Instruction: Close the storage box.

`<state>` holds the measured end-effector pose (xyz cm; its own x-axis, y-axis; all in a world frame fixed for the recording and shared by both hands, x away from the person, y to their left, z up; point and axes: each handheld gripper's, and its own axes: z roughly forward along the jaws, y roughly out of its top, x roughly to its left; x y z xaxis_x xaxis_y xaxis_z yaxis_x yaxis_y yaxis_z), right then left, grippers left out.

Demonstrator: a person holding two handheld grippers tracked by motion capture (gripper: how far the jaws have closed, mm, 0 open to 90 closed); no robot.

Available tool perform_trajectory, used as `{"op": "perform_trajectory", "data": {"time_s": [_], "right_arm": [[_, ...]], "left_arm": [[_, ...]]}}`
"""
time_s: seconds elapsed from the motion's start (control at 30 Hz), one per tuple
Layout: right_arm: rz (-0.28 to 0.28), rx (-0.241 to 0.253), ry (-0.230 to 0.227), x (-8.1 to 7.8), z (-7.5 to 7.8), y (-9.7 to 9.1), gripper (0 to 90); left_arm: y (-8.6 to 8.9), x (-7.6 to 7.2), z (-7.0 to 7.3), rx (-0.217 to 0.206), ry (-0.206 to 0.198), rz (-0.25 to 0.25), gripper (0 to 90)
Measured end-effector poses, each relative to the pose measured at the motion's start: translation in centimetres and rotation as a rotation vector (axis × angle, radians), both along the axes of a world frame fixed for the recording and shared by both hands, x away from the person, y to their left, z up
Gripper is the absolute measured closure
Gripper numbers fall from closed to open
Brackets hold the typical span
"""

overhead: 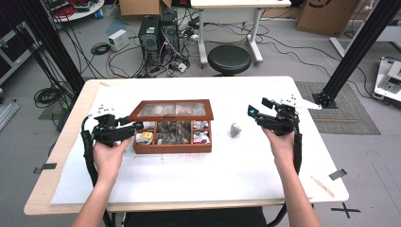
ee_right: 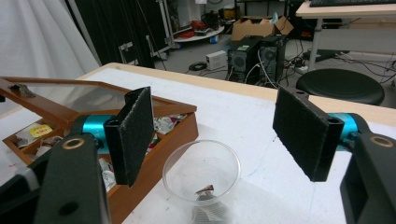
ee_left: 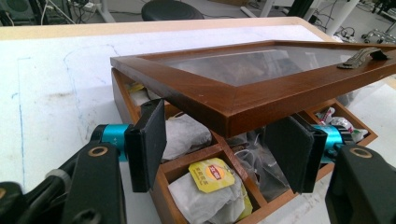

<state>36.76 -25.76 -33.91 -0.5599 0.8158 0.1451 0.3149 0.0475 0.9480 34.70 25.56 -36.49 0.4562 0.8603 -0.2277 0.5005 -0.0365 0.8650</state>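
Note:
A brown wooden tea box (overhead: pixel 172 147) sits mid-table, its glass lid (overhead: pixel 171 109) raised at a slant. Several tea bags fill its compartments, one with a yellow tag (ee_left: pixel 212 174). My left gripper (overhead: pixel 135 126) is open at the box's left end. In the left gripper view, the left gripper (ee_left: pixel 224 149) has its jaws either side of the lid's corner (ee_left: pixel 233 116), apart from it. A clear plastic cup (overhead: pixel 235 129) stands right of the box with a tea bag (ee_right: pixel 204 191) in it. My right gripper (overhead: pixel 258 107) hovers open just right of the cup (ee_right: pixel 201 172).
A white sheet (overhead: pixel 213 175) covers the table. A thin wooden stick (overhead: pixel 322 186) and black tape (overhead: pixel 337 174) lie near the front right corner. Beyond the far edge are a black stool (overhead: pixel 229 59), computer towers (overhead: pixel 158 33) and floor cables.

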Motion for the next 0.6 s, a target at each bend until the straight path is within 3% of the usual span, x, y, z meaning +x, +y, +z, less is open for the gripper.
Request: {"op": "perform_trajectory", "data": {"time_s": [0.1, 0.6], "right_arm": [[-0.001, 0.003, 0.001, 0.0, 0.0, -0.1, 29.8], [-0.005, 0.002, -0.001, -0.1, 0.0, -0.1, 29.8]], "left_arm": [[0.1, -0.1, -0.1, -0.035, 0.010, -0.030, 44.5], [-0.2, -1.1, -1.2, -0.008, -0.003, -0.049, 43.5]]}}
